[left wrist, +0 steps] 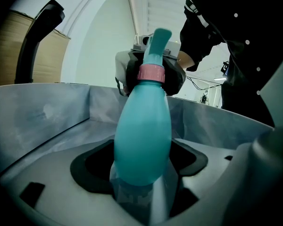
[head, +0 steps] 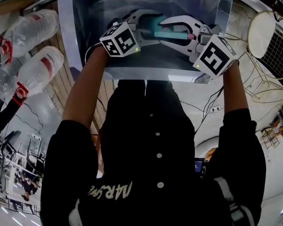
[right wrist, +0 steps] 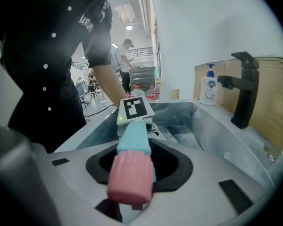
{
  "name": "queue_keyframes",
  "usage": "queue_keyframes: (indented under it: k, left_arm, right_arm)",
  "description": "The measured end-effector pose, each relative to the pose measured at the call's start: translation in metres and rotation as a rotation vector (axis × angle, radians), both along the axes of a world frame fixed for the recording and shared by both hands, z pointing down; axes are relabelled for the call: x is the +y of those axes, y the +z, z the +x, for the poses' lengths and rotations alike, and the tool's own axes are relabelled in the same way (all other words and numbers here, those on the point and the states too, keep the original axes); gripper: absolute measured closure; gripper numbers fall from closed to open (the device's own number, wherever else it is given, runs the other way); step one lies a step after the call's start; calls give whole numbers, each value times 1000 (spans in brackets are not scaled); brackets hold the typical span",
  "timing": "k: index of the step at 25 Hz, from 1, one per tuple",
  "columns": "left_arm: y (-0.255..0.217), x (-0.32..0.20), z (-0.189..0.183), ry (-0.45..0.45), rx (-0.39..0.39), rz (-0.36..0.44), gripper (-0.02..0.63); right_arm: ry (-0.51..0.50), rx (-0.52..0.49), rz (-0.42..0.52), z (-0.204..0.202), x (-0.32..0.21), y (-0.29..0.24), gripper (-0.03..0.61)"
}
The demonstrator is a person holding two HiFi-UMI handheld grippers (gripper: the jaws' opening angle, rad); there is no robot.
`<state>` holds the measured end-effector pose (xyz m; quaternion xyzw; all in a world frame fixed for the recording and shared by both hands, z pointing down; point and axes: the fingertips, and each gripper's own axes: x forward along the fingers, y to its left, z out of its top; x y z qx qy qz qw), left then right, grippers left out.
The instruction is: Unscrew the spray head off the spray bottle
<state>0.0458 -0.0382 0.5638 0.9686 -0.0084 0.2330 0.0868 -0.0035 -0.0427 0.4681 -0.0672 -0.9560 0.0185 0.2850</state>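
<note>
unscrewing is under way: over the sink [head: 78, 32], the left tool [head: 148, 28] clamps the teal spray bottle [left wrist: 141, 135] by its body, and the right tool [head: 181, 32] clenches the spray head [right wrist: 127, 180] at its pink collar. next, i judge, twist the collar while the body is held fixed.

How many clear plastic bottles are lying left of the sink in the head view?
2 for sure. One clear bottle lies at the upper left; a second clear bottle lies just below it. A clear shape at the left edge may be a third, partly cut off.
</note>
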Motion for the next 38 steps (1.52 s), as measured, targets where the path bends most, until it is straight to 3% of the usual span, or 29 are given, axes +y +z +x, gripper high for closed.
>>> queue_keyframes:
  k: [7,10,13,18,20,22,24,29,33,38]
  left_arm:
    - [0,1,-3,14,-4,-1,231]
    - [0,2,-3,14,-6,-1,232]
    - [1,2,-3,14,-5,0,231]
    - [1,2,-3,12,-9,2,232]
    - [0,2,-2,12,-5,3,232]
    - [0,2,-3,12,-4,3,231]
    - [1,2,-3,11,-5,5,231]
    - [0,3,-3,10,-13,8,231]
    - [0,2,-4,4,-20,11,231]
    - [-1,3,-3,2,-24,11,232]
  right_arm:
    - [19,-7,-55,-2,-2,1,406]
    - [68,18,-62,3,-6,2,328]
    - [132,48,-89,18,-8,-2,298]
    - [328,103,-51,56,-20,-19,281]
    - [493,52,-69,67,-22,-35,278]
    - [687,-11,-134,66,-17,-46,281]
    - [817,-22,-201,57,-2,-45,291]
    - [973,49,-313,29,19,-22,291]
    - [1059,81,-293,23,7,-15,279]
    - [1079,100,-258,14,-2,-13,273]
